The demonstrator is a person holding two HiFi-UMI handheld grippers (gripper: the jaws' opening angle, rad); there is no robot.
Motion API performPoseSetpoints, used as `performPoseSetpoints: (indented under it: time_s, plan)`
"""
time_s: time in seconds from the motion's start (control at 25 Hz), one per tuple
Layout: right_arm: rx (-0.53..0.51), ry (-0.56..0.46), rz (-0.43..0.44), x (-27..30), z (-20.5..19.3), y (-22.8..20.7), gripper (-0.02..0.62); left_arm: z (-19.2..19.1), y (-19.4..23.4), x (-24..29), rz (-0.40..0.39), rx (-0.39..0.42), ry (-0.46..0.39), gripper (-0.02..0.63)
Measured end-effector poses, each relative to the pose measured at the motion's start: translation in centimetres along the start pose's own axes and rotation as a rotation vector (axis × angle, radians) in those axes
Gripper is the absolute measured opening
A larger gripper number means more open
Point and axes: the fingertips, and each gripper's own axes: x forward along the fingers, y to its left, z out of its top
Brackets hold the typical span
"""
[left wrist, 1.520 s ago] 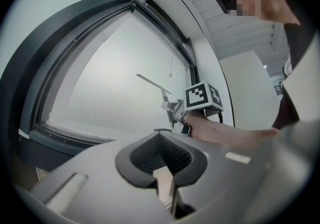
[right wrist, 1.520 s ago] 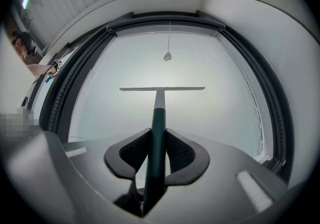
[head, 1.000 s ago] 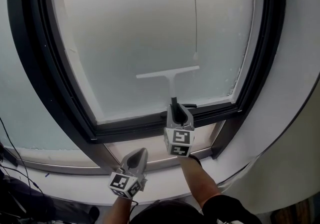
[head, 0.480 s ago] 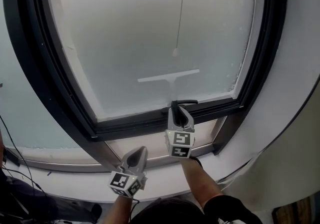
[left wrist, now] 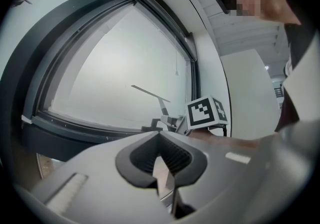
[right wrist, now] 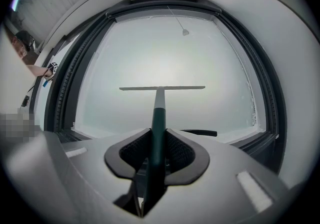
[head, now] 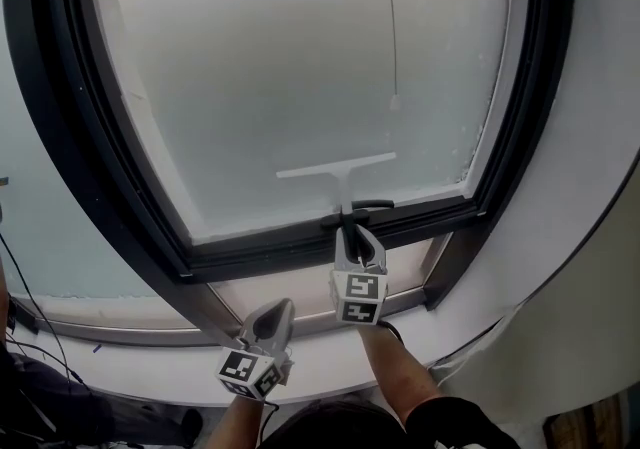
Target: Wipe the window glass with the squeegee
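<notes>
Head view, largest item first.

- Window glass (head: pixel 300 57): frosted pane filling the upper centre, bounded by a dark window frame (head: pixel 70 157).
- Squeegee (head: pixel 338 169): blade level across the lower centre of the pane, near its bottom edge, apparently against the glass. The handle runs downward.
- Right tongs (head: pixel 352 232): lower centre, clamped on the squeegee's handle.
- Left tongs (head: pixel 278 309): lower left of centre, closed on nothing, away from the glass.
- Pull cord (head: pixel 390 27): hangs right of centre, its bead above the blade.

Handling note: keep the blade flat and level under even pressure, carry the stroke to the bottom edge, and avoid the cord.
</notes>
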Motion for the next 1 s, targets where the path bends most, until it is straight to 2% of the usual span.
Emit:
performPoseSetpoints:
  time_s: [0.36,1.0]
  plan:
    - [0.001,0.059,0.006,-0.9,-2.6,0.5,0.097,-1.1,-0.4,-0.9,-0.007,-0.003,0.036,0.000]
    - [0.041,0.114,0.080,-1.3,-5.1,1.3,0.097,-2.5,-1.0,-0.7,0.100,-0.034,0.064,-0.001]
